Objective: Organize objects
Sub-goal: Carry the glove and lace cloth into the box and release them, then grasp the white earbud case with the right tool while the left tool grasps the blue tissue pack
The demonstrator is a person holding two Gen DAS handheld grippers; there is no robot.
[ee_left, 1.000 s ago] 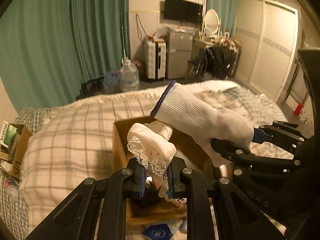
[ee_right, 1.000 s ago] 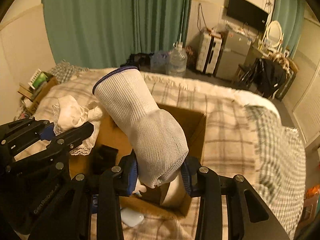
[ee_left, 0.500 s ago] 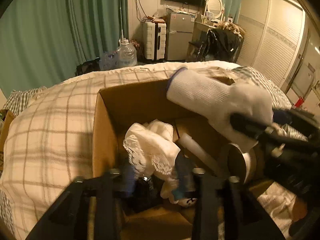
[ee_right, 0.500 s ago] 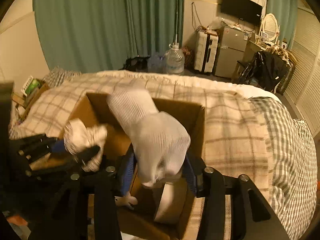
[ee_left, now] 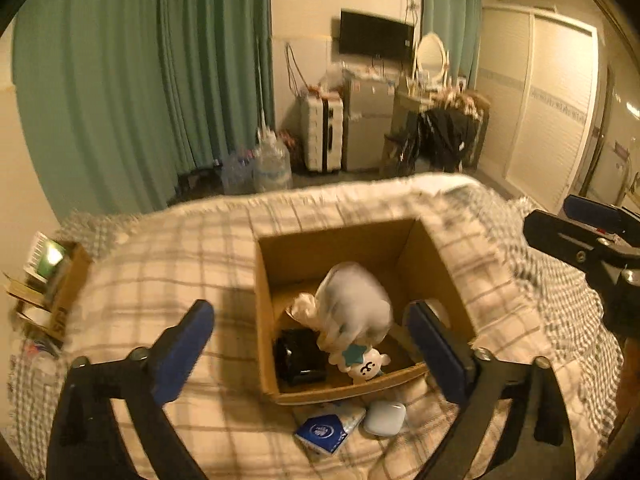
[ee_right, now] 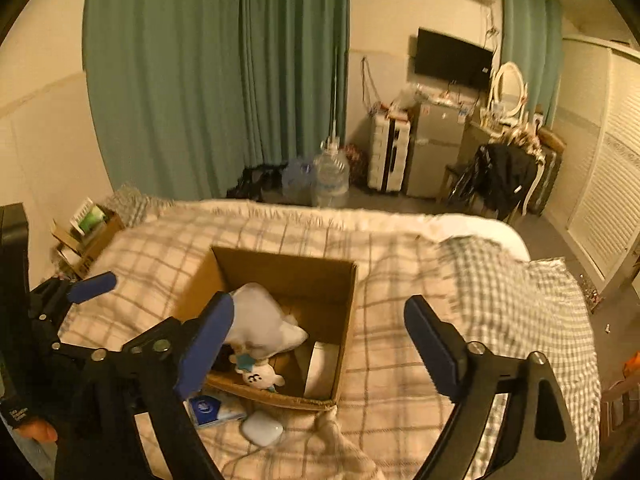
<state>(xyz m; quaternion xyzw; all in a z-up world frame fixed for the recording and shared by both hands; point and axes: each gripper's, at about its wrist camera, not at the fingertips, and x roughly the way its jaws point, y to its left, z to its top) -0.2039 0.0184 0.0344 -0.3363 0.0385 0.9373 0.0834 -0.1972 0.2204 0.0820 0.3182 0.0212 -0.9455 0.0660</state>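
Now, through the left wrist view, our left gripper [ee_left: 310, 354] has just been opening and stands wide with nothing between its jaws. Below and ahead sits the cardboard box [ee_left: 440, 258] on the plaid bedspread [ee_left: 160, 280]. Inside it we count one white sock [ee_left: 356, 308], one lace cloth [ee_left: 304, 312], one black item [ee_left: 298, 356] and one small plush toy [ee_left: 364, 366]. Just outside the near wall lie one blue packet [ee_left: 322, 432] and one white case [ee_left: 384, 423], nearer this hand, the packet's long axis slanting.

Through the right wrist view, our right gripper [ee_right: 320, 344] has likewise just been opening and holds nothing; the sock [ee_right: 264, 324] lies in the box [ee_right: 344, 320] beside its left jaw. Packet [ee_right: 204, 406] and case [ee_right: 262, 428] lie below-left
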